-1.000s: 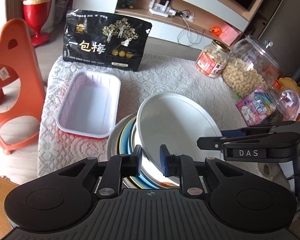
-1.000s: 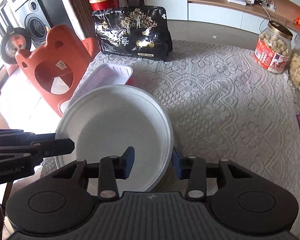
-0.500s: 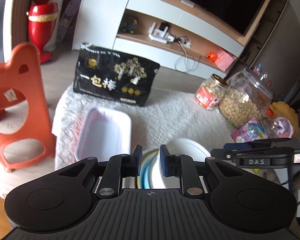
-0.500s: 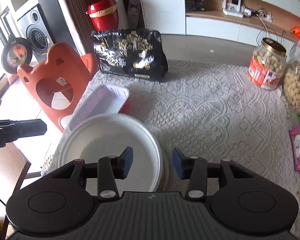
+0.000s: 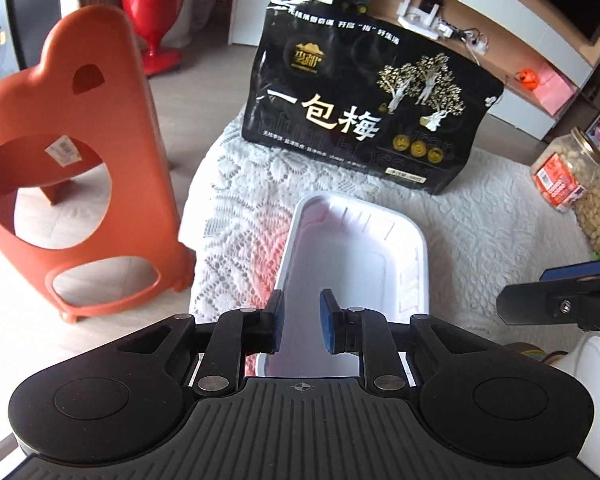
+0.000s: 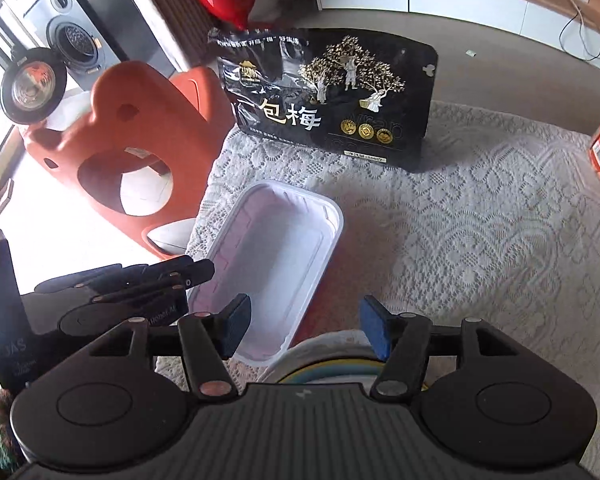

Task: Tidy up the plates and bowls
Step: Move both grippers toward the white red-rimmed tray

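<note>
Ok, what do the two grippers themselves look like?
Both alike: black plastic, ribbed centre panel flanked by round discs, silver pivot screws, blue pads on the fingertips. The left gripper and right gripper show no cables. White lettering marks the left one's side in the right view.

On the cloth-covered bench, the rectangular tray lies toward the left edge, with the big printed bag standing upright behind it. The stack of plates sits just beside the tray's near right corner, and the nut jar stands well apart at the far right. A cut-out stool stands on the floor left of the bench.
</note>
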Available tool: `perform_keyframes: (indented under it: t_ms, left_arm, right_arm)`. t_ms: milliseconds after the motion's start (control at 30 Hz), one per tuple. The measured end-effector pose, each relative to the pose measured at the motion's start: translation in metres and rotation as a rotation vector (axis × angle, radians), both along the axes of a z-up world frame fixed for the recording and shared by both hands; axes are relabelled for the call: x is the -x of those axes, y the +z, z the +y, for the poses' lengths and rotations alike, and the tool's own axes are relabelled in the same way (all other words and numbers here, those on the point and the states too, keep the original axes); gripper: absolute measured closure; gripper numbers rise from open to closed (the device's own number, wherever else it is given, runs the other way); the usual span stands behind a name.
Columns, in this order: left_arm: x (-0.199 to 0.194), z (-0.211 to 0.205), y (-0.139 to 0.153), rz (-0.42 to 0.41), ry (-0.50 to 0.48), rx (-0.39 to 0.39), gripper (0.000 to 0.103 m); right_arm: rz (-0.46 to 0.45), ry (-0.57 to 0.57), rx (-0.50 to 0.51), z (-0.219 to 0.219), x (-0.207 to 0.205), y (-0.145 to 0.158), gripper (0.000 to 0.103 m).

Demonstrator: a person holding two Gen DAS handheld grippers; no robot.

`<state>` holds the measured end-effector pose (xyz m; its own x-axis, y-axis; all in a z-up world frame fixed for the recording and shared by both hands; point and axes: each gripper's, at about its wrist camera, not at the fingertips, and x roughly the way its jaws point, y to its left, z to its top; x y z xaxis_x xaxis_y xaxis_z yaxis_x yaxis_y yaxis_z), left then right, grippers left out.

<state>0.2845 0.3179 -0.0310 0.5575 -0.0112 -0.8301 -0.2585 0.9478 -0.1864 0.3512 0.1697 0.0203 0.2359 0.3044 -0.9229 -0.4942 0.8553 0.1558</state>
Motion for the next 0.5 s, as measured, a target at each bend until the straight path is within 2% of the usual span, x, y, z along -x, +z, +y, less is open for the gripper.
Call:
perform_keyframes:
  t_ms: [100,200,333,500]
  left_arm:
    - [-0.005,0.004,-0.006,0.011,-0.001,-0.02,0.082]
    - [-0.01,0.007,-0.011,0.02,-0.027,-0.01,0.082]
    - [-0.017,0.007,-0.014,0.02,-0.052,-0.031,0.082]
    - [-0.021,0.009,-0.022,0.048,-0.061,0.004,0.08]
  right_arm:
    - [-0.027,0.016,0.079,0.029,-0.009,-0.014,0.042]
    - [0.036,0.004,0.125,0.044,-0.023,-0.031,0.042]
    - [0.108,-0.06,0.191,0.054,-0.04,-0.05,0.042]
    - [0.125,-0.156,0.208,0.058,-0.056,-0.062,0.042]
